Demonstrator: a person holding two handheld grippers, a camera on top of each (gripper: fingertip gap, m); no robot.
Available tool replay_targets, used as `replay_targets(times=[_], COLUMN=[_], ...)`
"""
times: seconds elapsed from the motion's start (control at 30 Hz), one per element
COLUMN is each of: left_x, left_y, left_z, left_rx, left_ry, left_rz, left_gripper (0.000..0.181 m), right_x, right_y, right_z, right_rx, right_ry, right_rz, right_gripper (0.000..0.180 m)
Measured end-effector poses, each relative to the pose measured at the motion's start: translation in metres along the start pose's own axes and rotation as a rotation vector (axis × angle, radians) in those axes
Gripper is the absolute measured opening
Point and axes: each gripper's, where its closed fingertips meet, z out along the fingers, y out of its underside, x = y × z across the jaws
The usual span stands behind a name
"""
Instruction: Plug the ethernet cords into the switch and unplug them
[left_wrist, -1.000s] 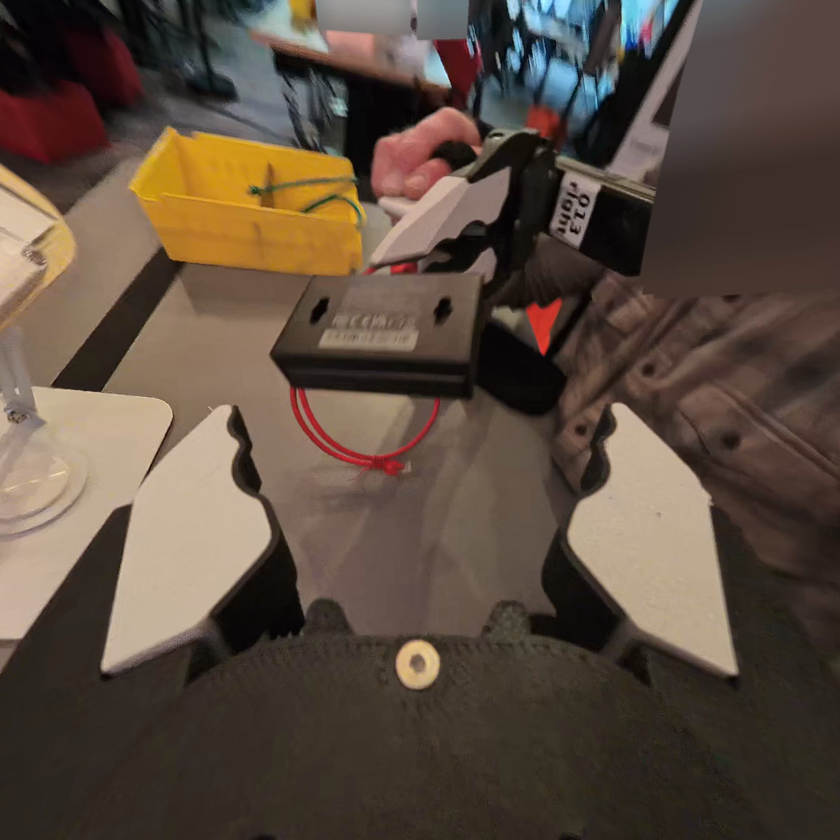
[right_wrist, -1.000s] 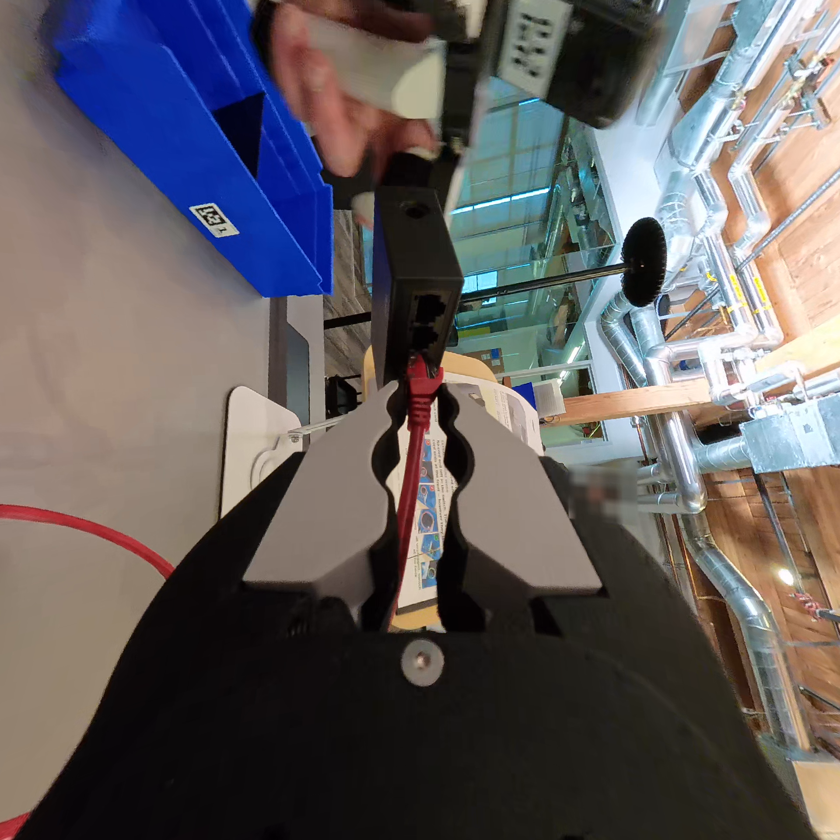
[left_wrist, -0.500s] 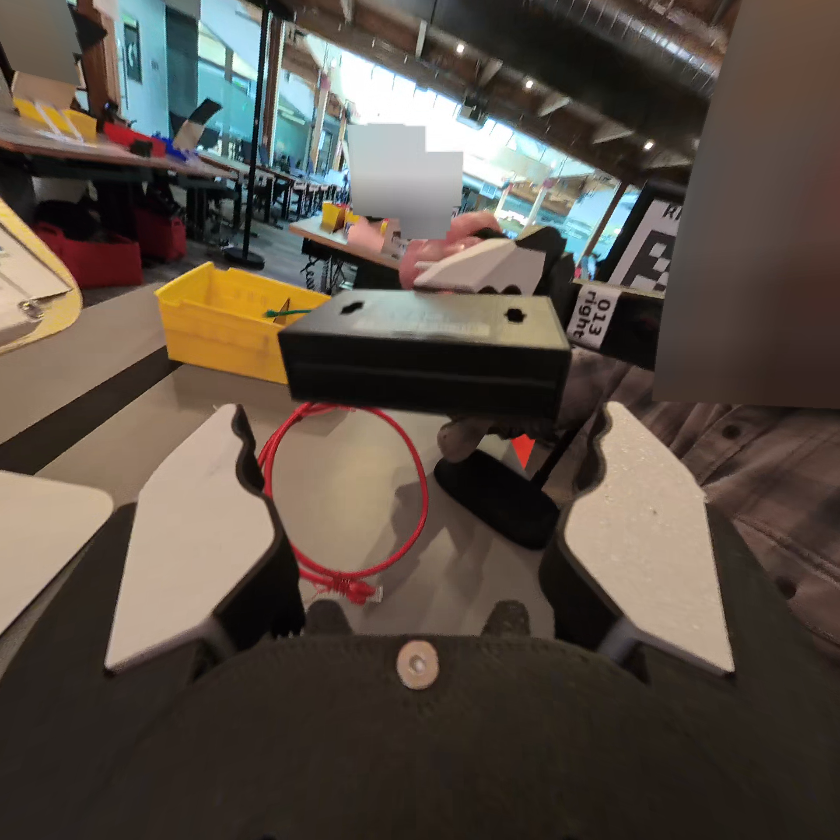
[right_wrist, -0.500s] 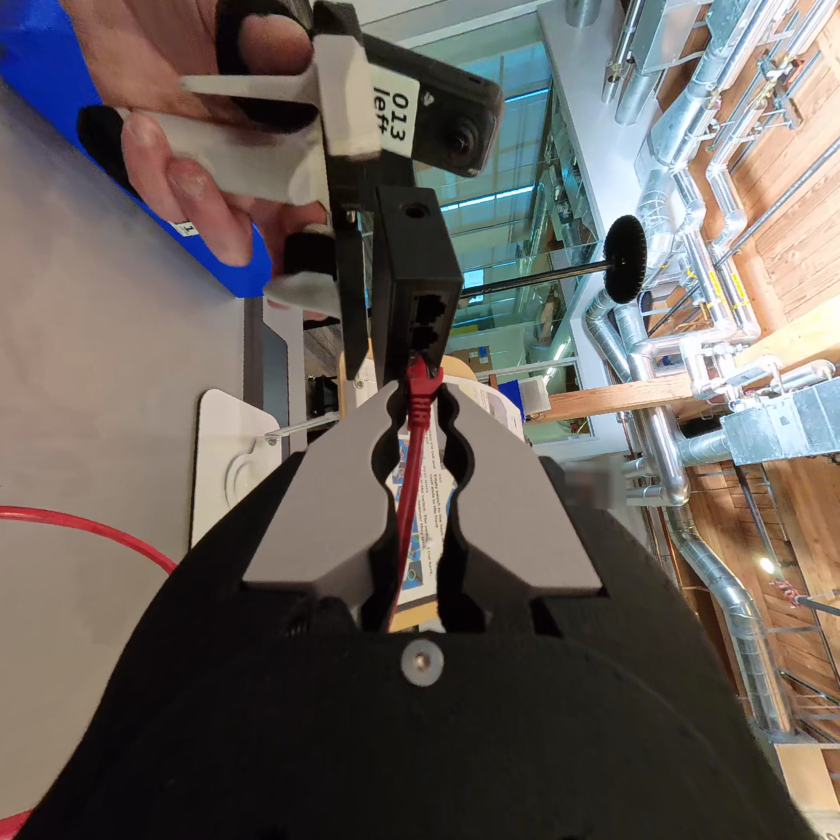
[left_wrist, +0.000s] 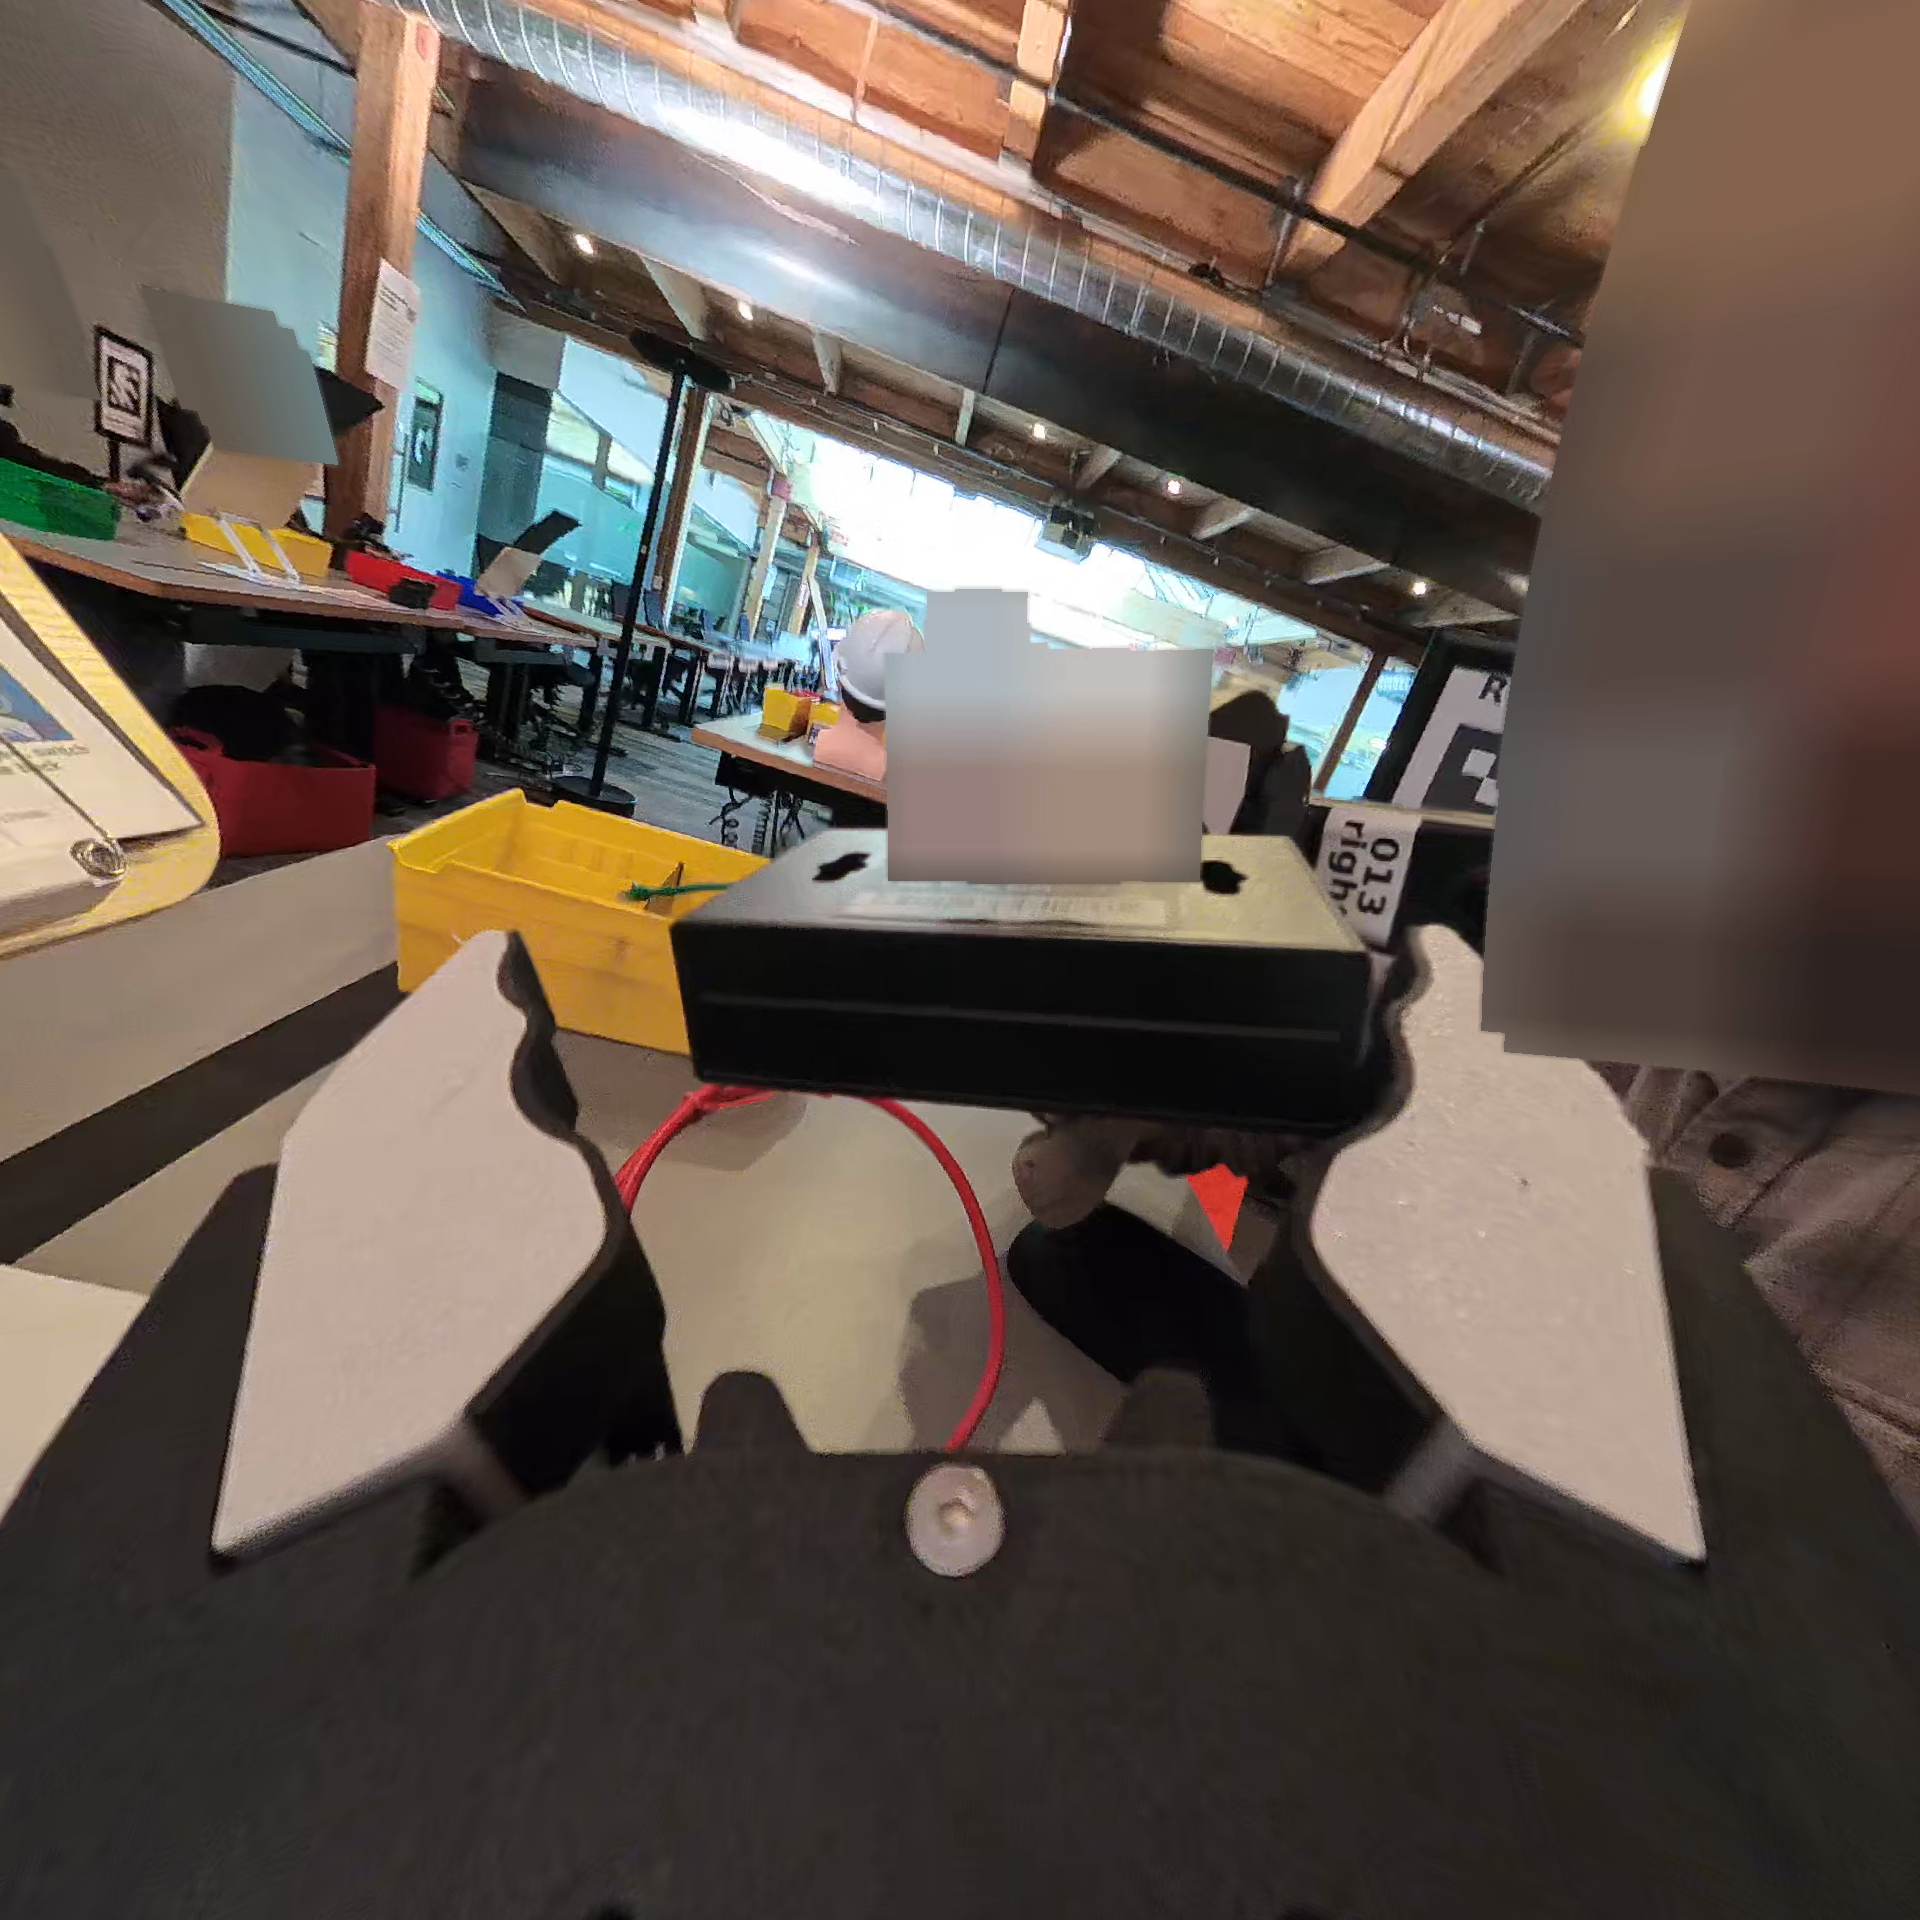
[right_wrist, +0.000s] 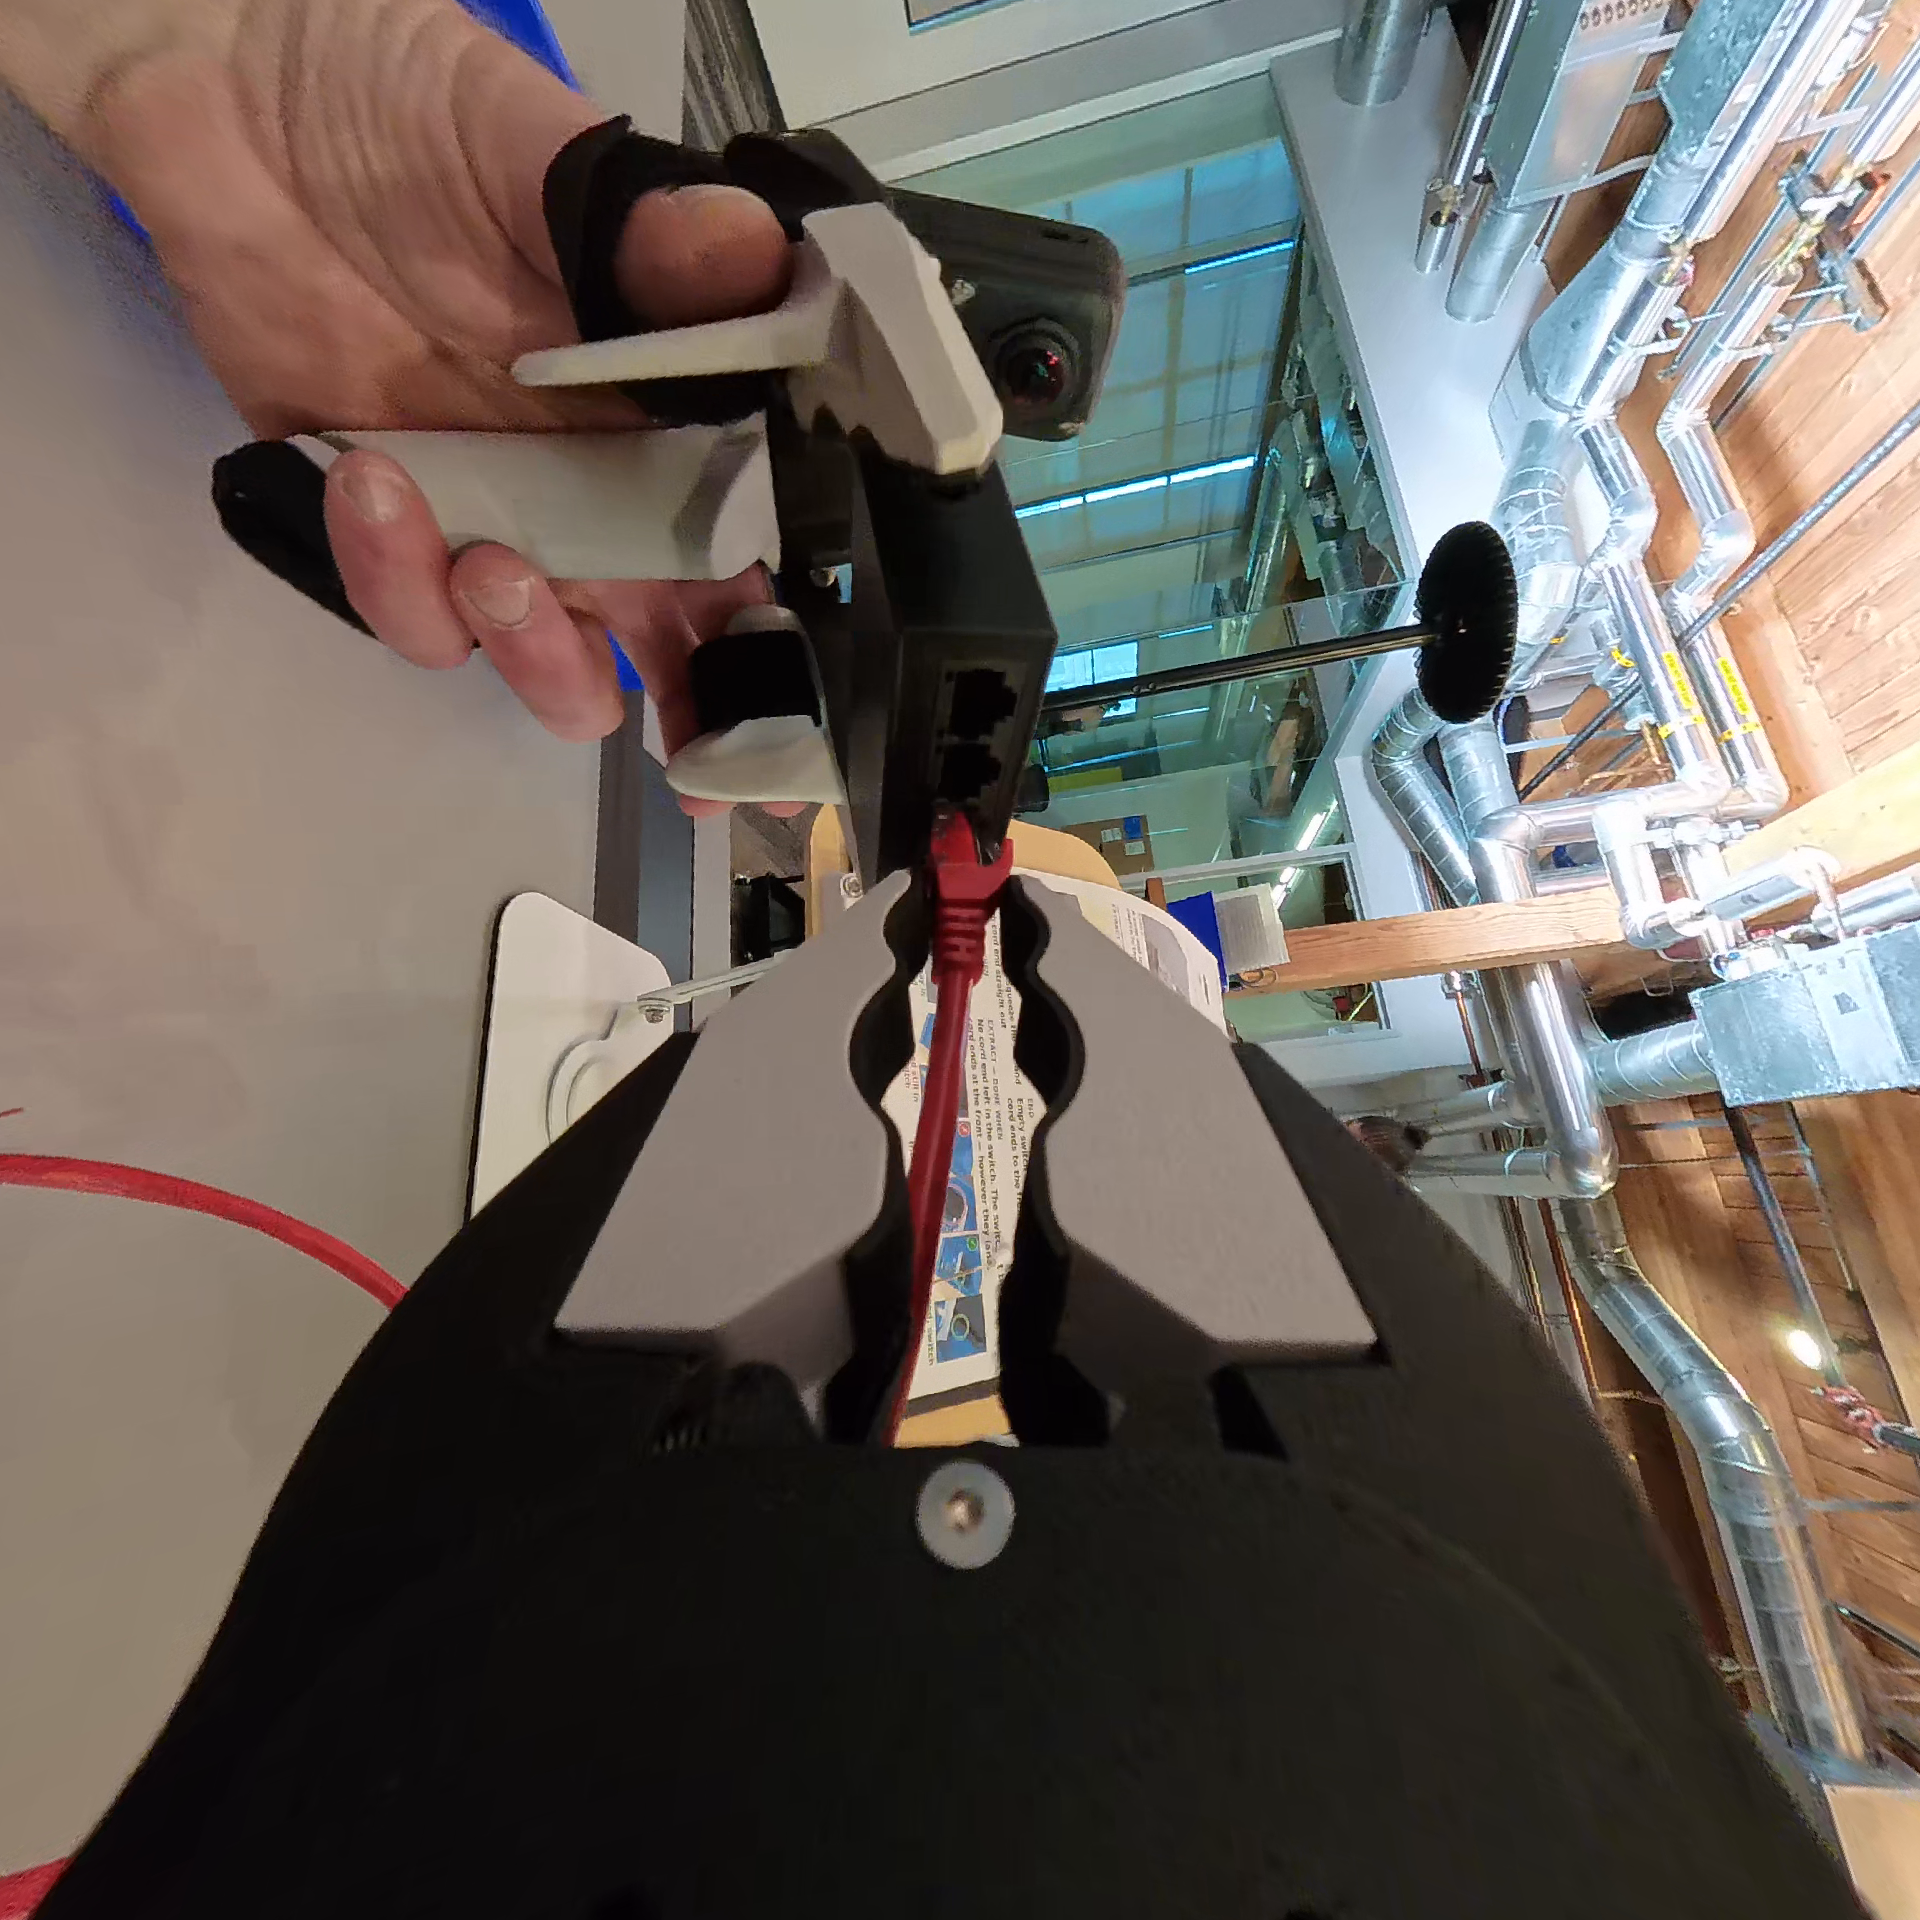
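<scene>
The black switch (left_wrist: 1023, 987) hangs in the air with its labelled underside up. My left gripper (left_wrist: 966, 951) is open and straddles it: the right finger is at the switch's end, the left finger stands apart from it. My right gripper (right_wrist: 961, 883) is shut on the red ethernet cord (right_wrist: 951, 1039) just behind its plug, which sits at the lowest port of the switch (right_wrist: 966, 644). Two ports above it are empty. The left gripper's fingers (right_wrist: 914, 353) show around the switch body. The cord loops over the table (left_wrist: 982, 1278).
A yellow bin (left_wrist: 520, 904) holding a green cord (left_wrist: 675, 888) stands behind the switch. A white stand base (right_wrist: 561, 997) with an instruction sheet (left_wrist: 62, 748) is at the left. A person's hand (right_wrist: 343, 239) and sleeve (left_wrist: 1818, 1195) are close by. The tips of both grippers are at nearly the same place.
My left gripper has tilted up and closed in on the switch, which now sits between its open fingers. My right gripper has kept its hold on the red cord at the port.
</scene>
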Motion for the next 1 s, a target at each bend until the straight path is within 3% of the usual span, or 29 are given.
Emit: replay_targets(times=[0.13,0.33,1.0], left_x=[0.003,0.006,0.006], left_y=[0.004,0.015,0.019], left_z=[0.0,0.002,-0.001], left_rx=[-0.121,-0.245,-0.269], left_ry=[-0.001,0.029,-0.006], left_rz=[0.067,0.081,0.147], left_gripper=[0.145,0.132,0.129], right_x=[-0.004,-0.008,-0.014], right_y=[-0.001,-0.001,-0.002], right_z=[0.001,0.003,0.002], right_rx=[0.008,0.002,0.036], right_ry=[-0.02,-0.027,0.012], right_rz=[-0.015,-0.023,-0.029], right_gripper=[0.011,0.011,0.011])
